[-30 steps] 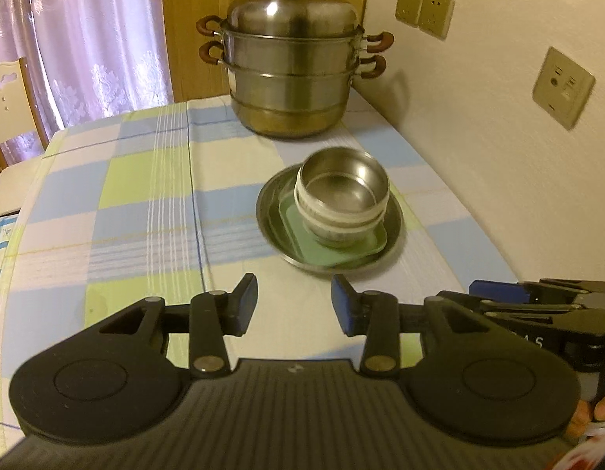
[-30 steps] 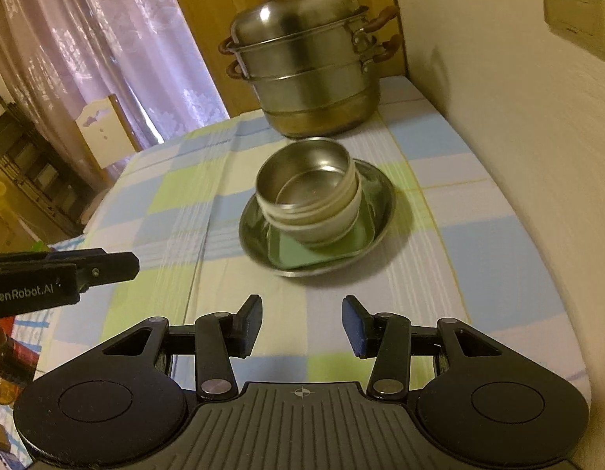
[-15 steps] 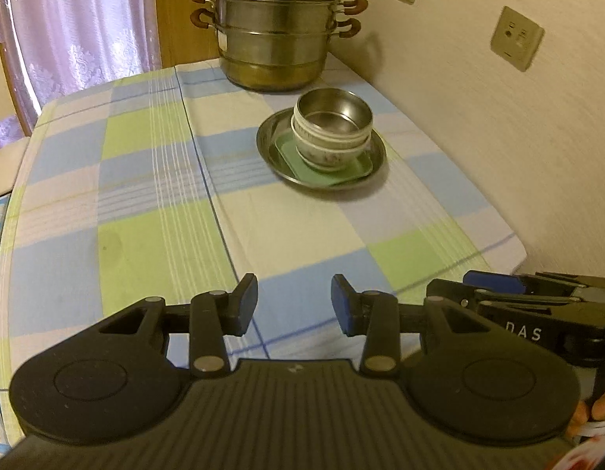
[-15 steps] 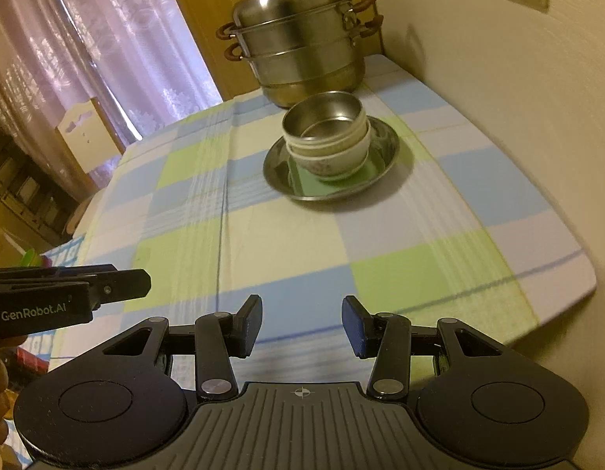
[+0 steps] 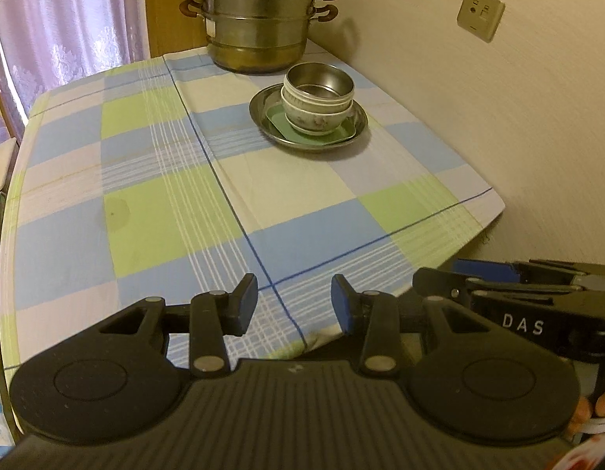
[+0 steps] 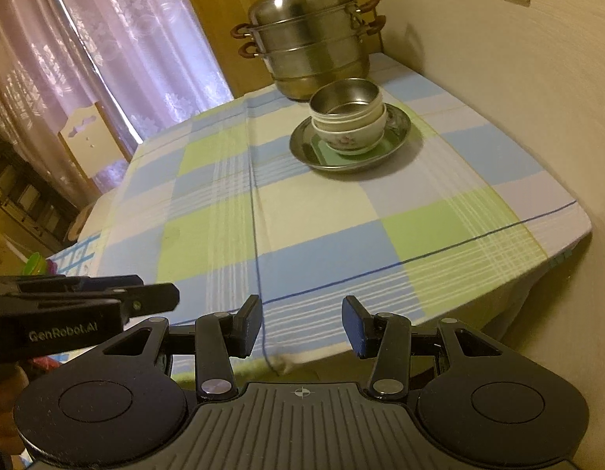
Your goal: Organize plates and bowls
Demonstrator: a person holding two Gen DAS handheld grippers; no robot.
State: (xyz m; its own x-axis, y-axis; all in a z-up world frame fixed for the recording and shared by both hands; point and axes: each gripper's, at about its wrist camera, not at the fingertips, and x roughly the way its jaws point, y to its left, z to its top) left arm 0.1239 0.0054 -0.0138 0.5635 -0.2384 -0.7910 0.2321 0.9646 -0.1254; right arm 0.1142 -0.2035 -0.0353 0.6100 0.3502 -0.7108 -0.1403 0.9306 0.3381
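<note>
A tall stainless-steel two-tier steamer pot (image 5: 260, 23) with a domed lid and brown handles stands at the far end of the table, on a checked cloth (image 5: 177, 196) of blue, green and cream squares. Behind it rises a wooden panel (image 6: 228, 11), with sheer lilac curtains (image 6: 118, 51) beside it. Beige wall sockets (image 5: 480, 13) sit on the cream wall — one alone, two together.

The near and middle stretch of the worktop (image 5: 177, 196) lies bare under its checked cloth, giving a wide open lane toward the far end. There the stacked bowls (image 5: 318, 98) on the metal plate (image 5: 271, 133) stand near the wall (image 5: 498, 117), which closes off the right side. Just behind them the tall steamer pot (image 5: 259, 23) blocks the back corner. To the left, curtains (image 6: 106, 58) hang beyond the worktop's edge.
</note>
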